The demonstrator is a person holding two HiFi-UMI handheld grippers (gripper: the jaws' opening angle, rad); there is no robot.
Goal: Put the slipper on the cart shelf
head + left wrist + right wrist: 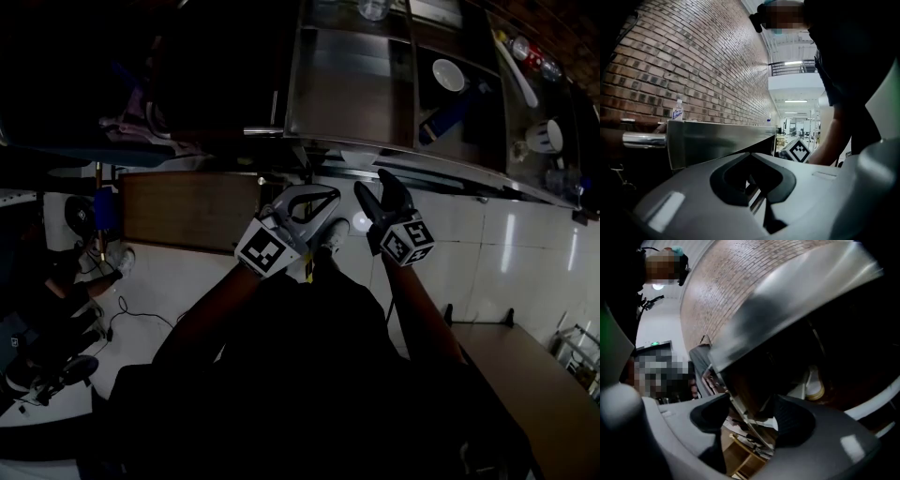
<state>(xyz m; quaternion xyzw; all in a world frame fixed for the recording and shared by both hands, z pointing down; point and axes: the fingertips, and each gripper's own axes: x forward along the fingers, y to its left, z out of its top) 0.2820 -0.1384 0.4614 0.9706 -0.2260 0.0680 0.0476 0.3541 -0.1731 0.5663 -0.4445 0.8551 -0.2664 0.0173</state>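
A pale slipper (pixel 814 384) with a yellowish sole lies in the dark space under the steel cart's top (pixel 787 301), ahead of my right gripper (pixel 752 416). That gripper's jaws stand wide open with nothing between them and are clear of the slipper. In the head view both grippers hover side by side just in front of the cart (pixel 352 84). The right gripper (pixel 377 192) is spread, and the left gripper (pixel 328 195) has its fingertips together. The left gripper (pixel 754 185) holds nothing and points along the cart's steel edge (pixel 722 138).
The cart top carries a white bowl (pixel 448 75), a bottle (pixel 530 52) and a cup (pixel 548 136). A brick wall (pixel 693 61) runs behind the cart, whose handle bar (pixel 644 139) sticks out at the left. A wooden table (pixel 534 375) stands at lower right.
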